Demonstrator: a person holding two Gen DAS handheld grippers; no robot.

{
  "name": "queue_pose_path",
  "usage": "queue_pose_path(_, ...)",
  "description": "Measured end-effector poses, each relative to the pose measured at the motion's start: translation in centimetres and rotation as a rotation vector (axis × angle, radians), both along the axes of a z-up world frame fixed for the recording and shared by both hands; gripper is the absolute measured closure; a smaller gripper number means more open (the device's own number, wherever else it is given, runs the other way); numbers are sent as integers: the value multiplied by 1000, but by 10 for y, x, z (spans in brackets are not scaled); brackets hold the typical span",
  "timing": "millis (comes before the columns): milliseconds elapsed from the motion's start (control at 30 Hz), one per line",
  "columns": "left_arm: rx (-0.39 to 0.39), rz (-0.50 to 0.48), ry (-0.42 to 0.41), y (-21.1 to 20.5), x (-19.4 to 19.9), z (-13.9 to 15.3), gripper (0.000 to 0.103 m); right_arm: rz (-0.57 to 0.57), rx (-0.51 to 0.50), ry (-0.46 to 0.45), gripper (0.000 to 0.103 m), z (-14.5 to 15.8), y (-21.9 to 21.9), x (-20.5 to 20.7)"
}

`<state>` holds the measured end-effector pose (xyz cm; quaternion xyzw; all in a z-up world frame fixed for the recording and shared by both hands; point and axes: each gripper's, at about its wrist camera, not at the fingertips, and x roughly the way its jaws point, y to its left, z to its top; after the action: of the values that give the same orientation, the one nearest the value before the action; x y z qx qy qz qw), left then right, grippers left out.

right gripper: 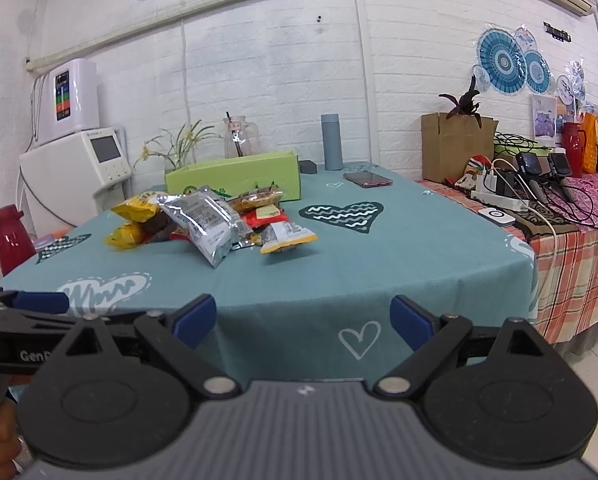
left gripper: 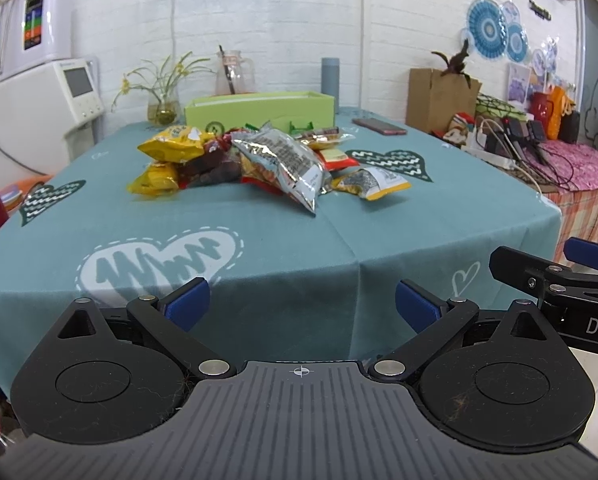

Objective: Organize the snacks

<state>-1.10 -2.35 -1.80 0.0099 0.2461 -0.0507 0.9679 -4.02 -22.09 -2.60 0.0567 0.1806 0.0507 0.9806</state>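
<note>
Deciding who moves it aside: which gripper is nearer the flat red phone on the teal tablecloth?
Right. The red phone lies almost straight ahead of the right gripper; the left gripper stands further left.

Around the teal tablecloth (right gripper: 379, 280)

Against the wall past its far edge: a flower vase (left gripper: 163, 110), a glass jar (right gripper: 237, 140) and a grey flask (right gripper: 331, 142). A phone (right gripper: 367, 179) lies on its far right corner; what looks like a water dispenser (left gripper: 39, 112) stands left of it.

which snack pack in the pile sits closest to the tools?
The long silver foil pack, printed side up. Its lower corner pokes out of the pile toward the near table edge, ahead of the yellow bags on the left and the small yellow-edged packet on the right.
</note>
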Motion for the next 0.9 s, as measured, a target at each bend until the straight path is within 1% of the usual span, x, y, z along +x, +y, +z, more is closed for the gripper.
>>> queue_pose_path(267,8,5,9,0,4,-5,14,9,-19,-3,11,-1,4,0)
queue_pose_path(367,4,8,30,4,8,-10,14,10,-26,23,11,-5,8,5)
queue_pose_path(467,-21,19,48,10,10,-12,13,29,-38,29,11,-7,12,7)
queue_pose_path(600,-41,54,47,14,15,-14,11,48,-53,31,11,-12,13,9)
queue_pose_path(733,-87,67,91,19,37,-20,11,54,-67,44,11,-21,8,18)
queue_pose_path(833,-127,86,90,23,55,-23,11,57,-74,69,11,-27,6,37)
queue_pose_path(900,-148,104,82,26,66,-22,11,63,-95,52,11,-24,9,56)
